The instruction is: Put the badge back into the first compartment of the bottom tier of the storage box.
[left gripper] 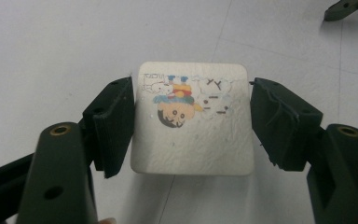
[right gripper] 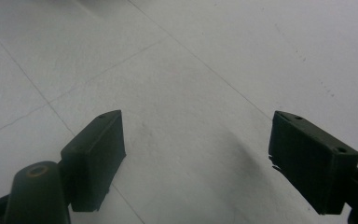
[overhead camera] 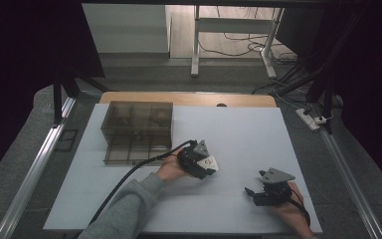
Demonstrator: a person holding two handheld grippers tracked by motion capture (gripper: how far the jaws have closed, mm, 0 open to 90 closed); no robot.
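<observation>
Fingers [left gripper: 114, 123] clamp white card [left gripper: 193, 140].

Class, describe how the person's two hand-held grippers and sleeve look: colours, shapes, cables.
Both the left gripper and right gripper are black, with two blocky flat-faced jaws and a grey three-cornered plate on top. A black cable trails from the left one. The left arm wears a grey sleeve.

Dim, greyish light falls from above, the surroundings sink into black, and both close views look soft and grainy.
</observation>
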